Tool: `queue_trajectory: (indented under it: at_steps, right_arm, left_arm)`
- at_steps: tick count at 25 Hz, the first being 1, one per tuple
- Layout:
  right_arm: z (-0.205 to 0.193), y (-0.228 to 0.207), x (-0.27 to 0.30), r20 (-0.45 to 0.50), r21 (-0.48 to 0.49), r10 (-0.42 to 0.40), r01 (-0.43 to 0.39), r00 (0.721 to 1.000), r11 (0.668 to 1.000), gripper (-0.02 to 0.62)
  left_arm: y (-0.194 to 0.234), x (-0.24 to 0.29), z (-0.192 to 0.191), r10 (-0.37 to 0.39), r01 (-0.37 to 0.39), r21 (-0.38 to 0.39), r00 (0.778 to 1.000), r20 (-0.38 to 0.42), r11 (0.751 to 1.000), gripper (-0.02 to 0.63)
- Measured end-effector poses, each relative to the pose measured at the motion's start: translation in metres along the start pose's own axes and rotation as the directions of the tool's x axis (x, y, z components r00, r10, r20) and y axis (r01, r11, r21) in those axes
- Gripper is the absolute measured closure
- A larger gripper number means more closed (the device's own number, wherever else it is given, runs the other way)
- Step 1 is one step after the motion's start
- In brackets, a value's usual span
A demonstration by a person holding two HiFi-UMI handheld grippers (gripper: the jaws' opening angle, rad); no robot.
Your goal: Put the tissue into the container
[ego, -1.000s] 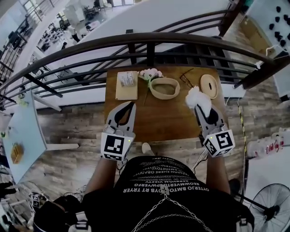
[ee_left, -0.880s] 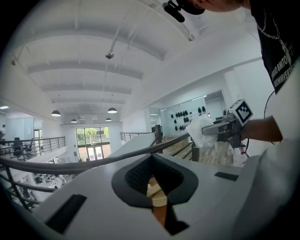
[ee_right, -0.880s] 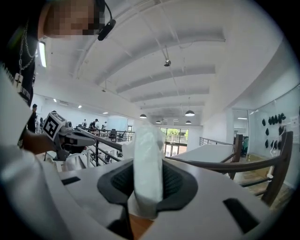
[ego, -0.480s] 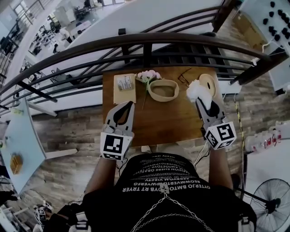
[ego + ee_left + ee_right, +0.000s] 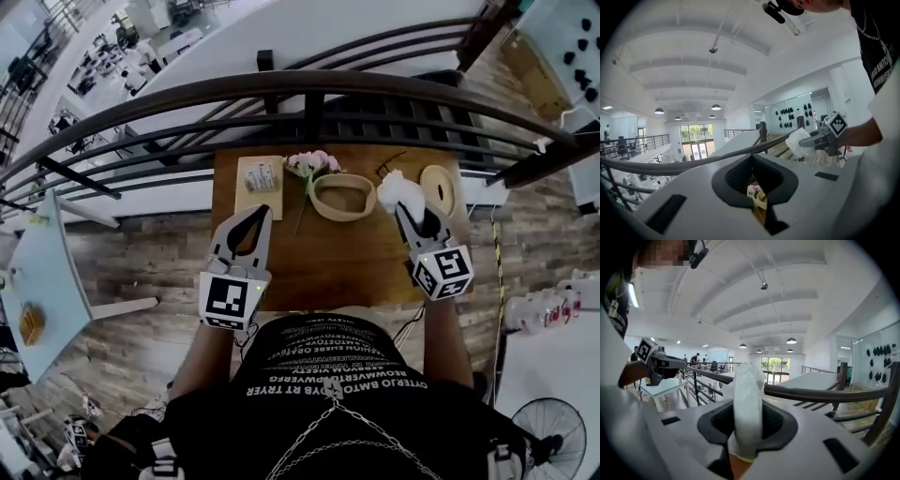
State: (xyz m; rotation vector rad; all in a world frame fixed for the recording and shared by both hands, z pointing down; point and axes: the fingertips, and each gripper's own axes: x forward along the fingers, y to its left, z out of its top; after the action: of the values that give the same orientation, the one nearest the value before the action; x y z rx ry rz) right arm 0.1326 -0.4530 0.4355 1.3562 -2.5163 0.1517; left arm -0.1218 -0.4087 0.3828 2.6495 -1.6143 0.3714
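Awaiting deposit: tissue [image 5: 392, 187], clenched in right tool [image 5: 405, 208] above worktop [image 5: 347, 253], near container [image 5: 317, 197], not yet inside. Left tool [image 5: 262, 213] closed, empty.

You face a small wooden counter [image 5: 347, 253] set against a dark curved railing [image 5: 309, 82] on a wood-plank floor [image 5: 141, 253]. A pale blue table [image 5: 37, 272] stands off to your left and a standing fan [image 5: 553, 431] low at your right. Beyond the railing, a white vaulted ceiling [image 5: 778, 301] carries pendant lamps [image 5: 791, 341], and daylight comes through tall windows [image 5: 773, 365] at the far end.
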Motion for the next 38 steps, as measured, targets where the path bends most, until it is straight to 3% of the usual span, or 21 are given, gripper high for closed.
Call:
queue_trajectory:
  at_steps: [8, 16, 20, 23, 27, 29, 31, 33, 34, 38]
  right_arm:
    - [-0.077, -0.025, 0.083, -0.163, 0.059, 0.099, -0.09, 0.982, 0.994, 0.482]
    - [-0.17, -0.023, 0.16, -0.33, 0.136, 0.227, -0.191, 0.916, 0.972, 0.482]
    - [-0.221, -0.008, 0.19, -0.42, 0.144, 0.284, -0.246, 0.862, 0.959, 0.482]
    - [-0.257, 0.005, 0.208, -0.505, 0.132, 0.313, -0.286, 0.804, 0.949, 0.481]
    - [-0.296, 0.018, 0.225, -0.618, 0.057, 0.312, -0.354, 0.722, 0.933, 0.48]
    - [-0.302, 0.022, 0.228, -0.646, 0.025, 0.313, -0.39, 0.696, 0.92, 0.476]
    - [-0.299, 0.027, 0.227, -0.631, 0.059, 0.347, -0.403, 0.694, 0.913, 0.418]
    - [-0.287, 0.034, 0.221, -0.578, 0.111, 0.398, -0.415, 0.712, 0.903, 0.275]
    - [-0.276, 0.034, 0.216, -0.544, 0.1, 0.404, -0.421, 0.736, 0.902, 0.234]
    - [-0.223, 0.021, 0.175, -0.4, -0.029, 0.336, -0.379, 0.852, 0.925, 0.23]
  left_arm:
    - [0.01, 0.034, -0.013, 0.046, -0.048, -0.017, 0.997, -0.066, 0.999, 0.581]
    - [0.023, 0.058, -0.038, 0.096, -0.101, -0.025, 0.985, -0.144, 0.995, 0.581]
    - [0.023, 0.057, -0.048, 0.117, -0.123, -0.028, 0.979, -0.169, 0.992, 0.581]
    - [0.02, 0.053, -0.054, 0.124, -0.131, -0.026, 0.974, -0.191, 0.991, 0.581]
    - [0.019, 0.047, -0.059, 0.137, -0.145, -0.02, 0.968, -0.211, 0.989, 0.581]
    - [0.019, 0.044, -0.057, 0.143, -0.151, -0.019, 0.966, -0.213, 0.988, 0.581]
    - [0.019, 0.039, -0.053, 0.145, -0.152, -0.017, 0.967, -0.211, 0.988, 0.581]
    - [0.02, 0.033, -0.045, 0.142, -0.148, -0.015, 0.97, -0.197, 0.989, 0.581]
    - [0.021, 0.03, -0.041, 0.141, -0.146, -0.014, 0.972, -0.186, 0.989, 0.581]
    - [0.023, 0.013, -0.033, 0.144, -0.149, -0.018, 0.978, -0.149, 0.989, 0.581]
